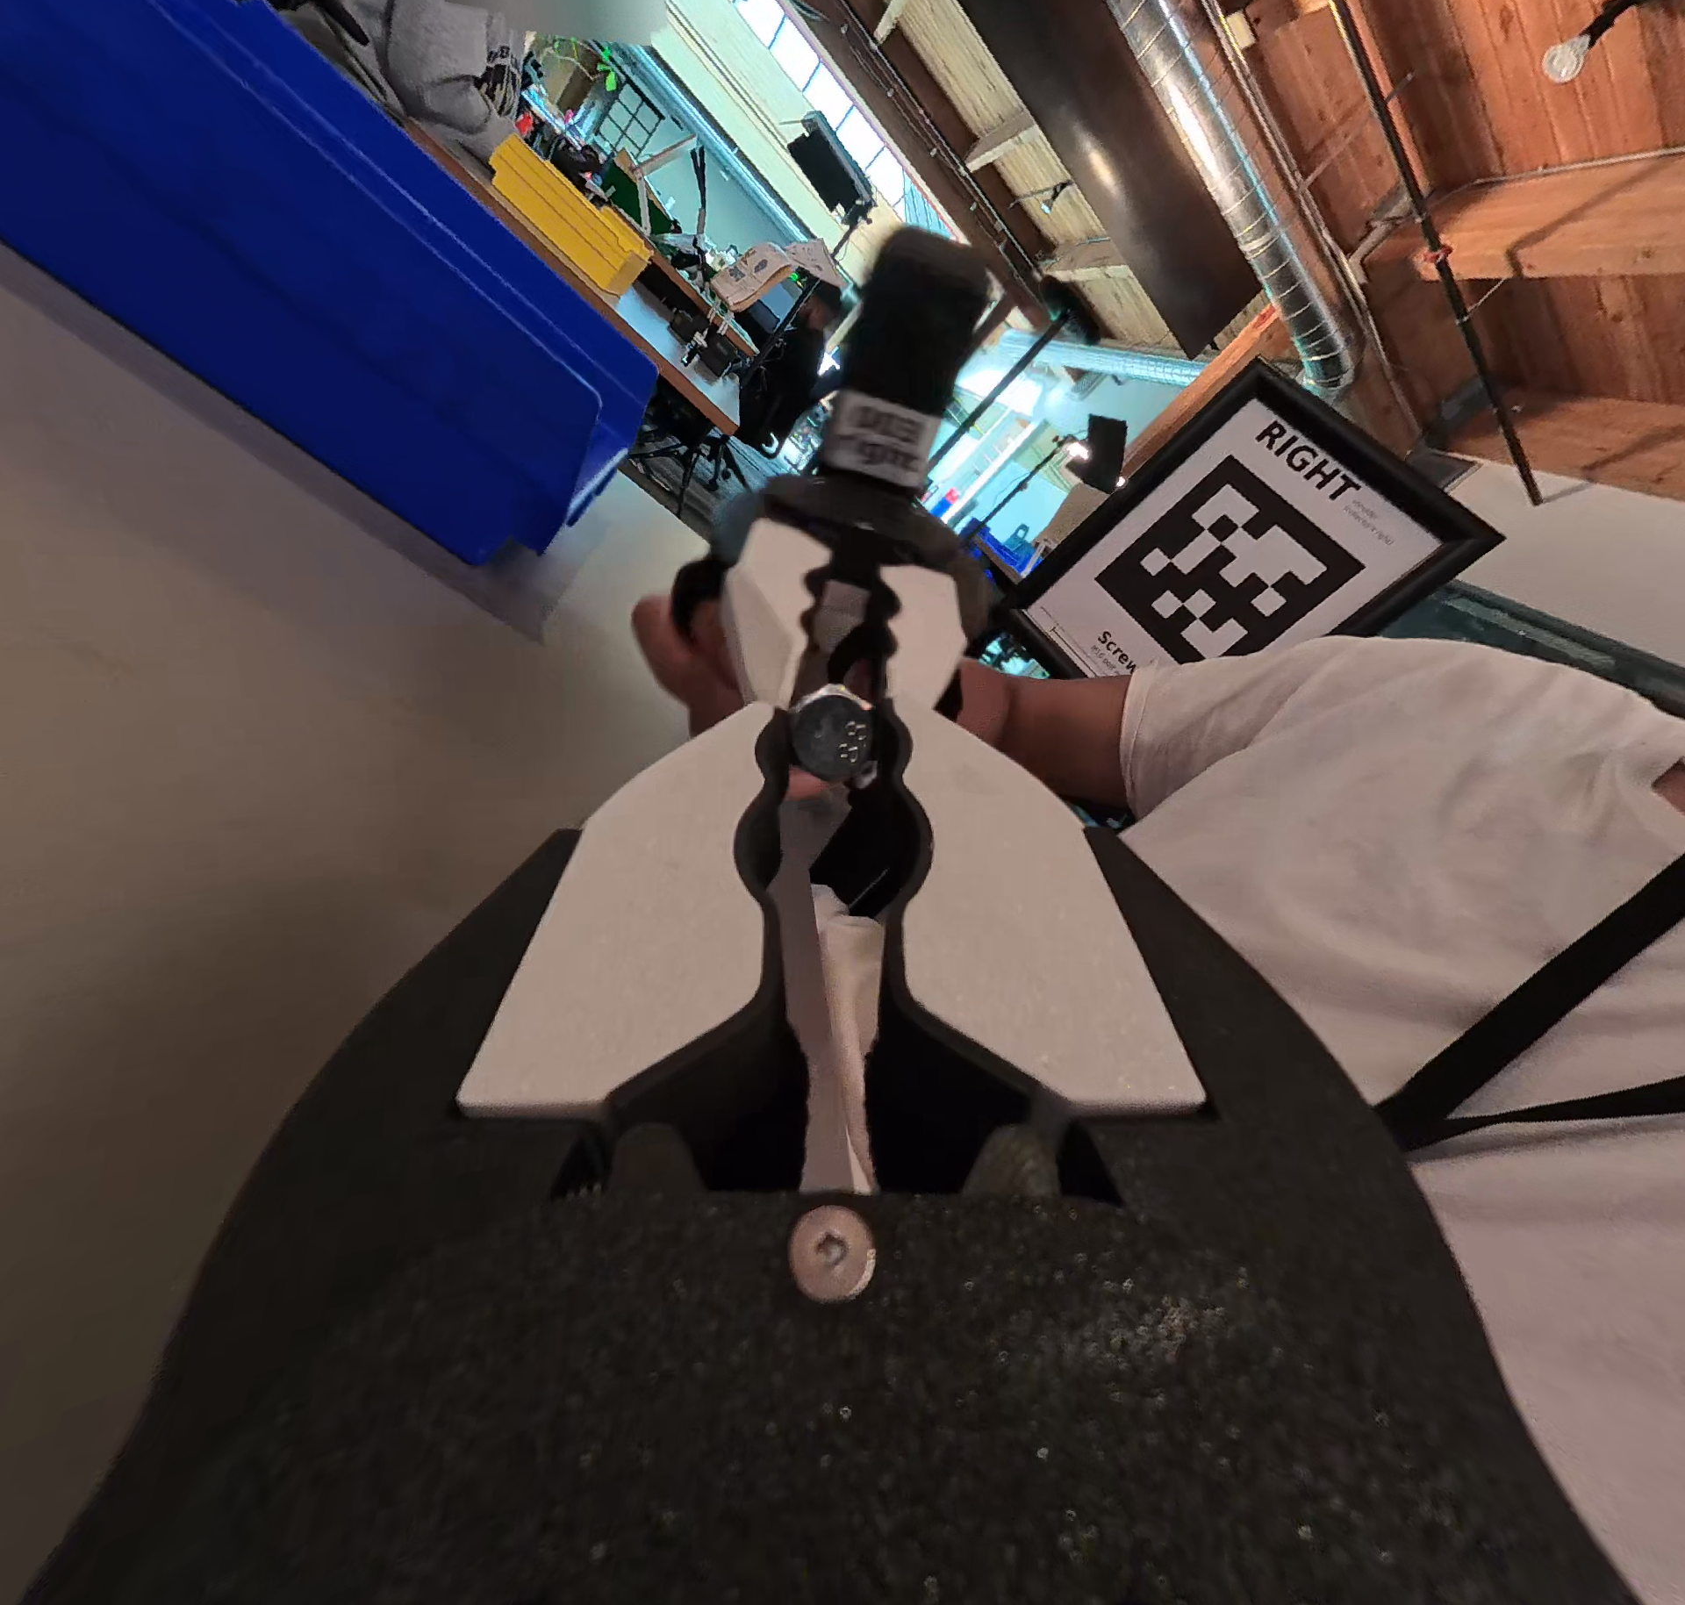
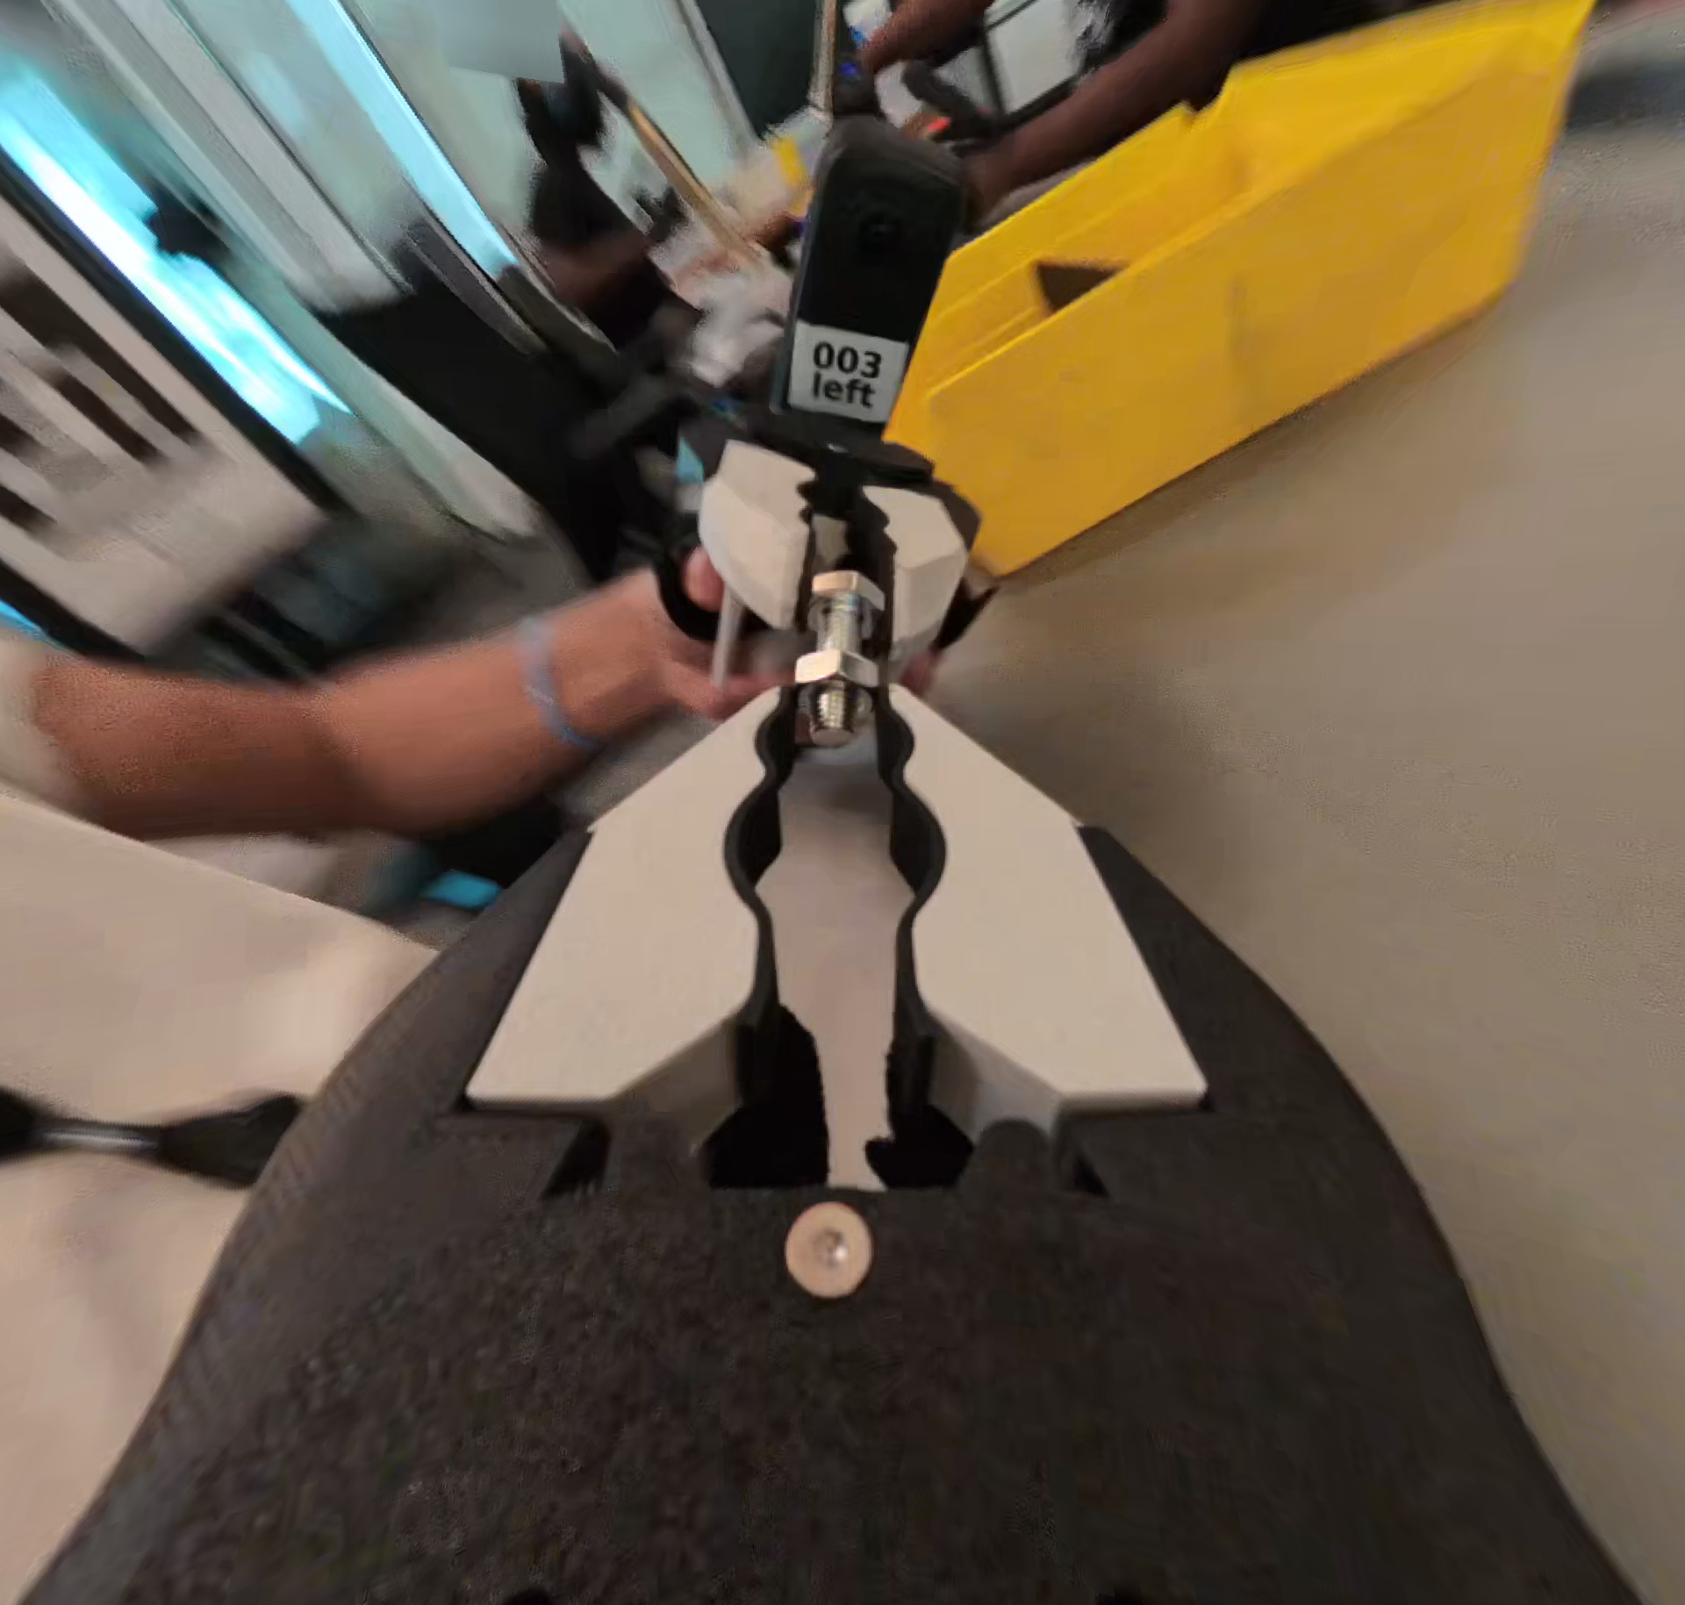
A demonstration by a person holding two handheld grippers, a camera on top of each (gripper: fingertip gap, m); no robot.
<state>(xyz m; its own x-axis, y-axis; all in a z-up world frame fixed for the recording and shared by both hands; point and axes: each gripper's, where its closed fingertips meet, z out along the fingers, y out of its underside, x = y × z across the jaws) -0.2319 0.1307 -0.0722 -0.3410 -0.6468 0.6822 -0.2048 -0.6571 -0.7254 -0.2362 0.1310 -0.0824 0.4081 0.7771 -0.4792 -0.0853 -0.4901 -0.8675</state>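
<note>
The left tongs [image 1: 832, 745] are clamped on the hexagonal head of a silver bolt [image 1: 828, 734], its dark pads pressing the head from both sides; small raised marks are stamped on that head, too small to make out. The right tongs [image 2: 832, 715] face them end to end and grip the bolt's threaded tip [image 2: 828, 722], just past a silver nut [image 2: 834, 668] sitting partway along the thread. So the bolt hangs in the air between the two pairs of tongs, above the pale tabletop [image 2: 1368, 832]. Each tool carries a black camera with a white printed sticker: one on the right tool [image 1: 873, 444], blurred, and one on the left tool [image 2: 846, 376], sharp. Behind the right tool leans a black-framed sign [image 1: 1249, 549] with a bold black-and-white square code and lines of print. A blue bin [image 1: 273, 239] stands on the tabletop in the left wrist view, a yellow bin [image 2: 1231, 285] in the right wrist view.
</note>
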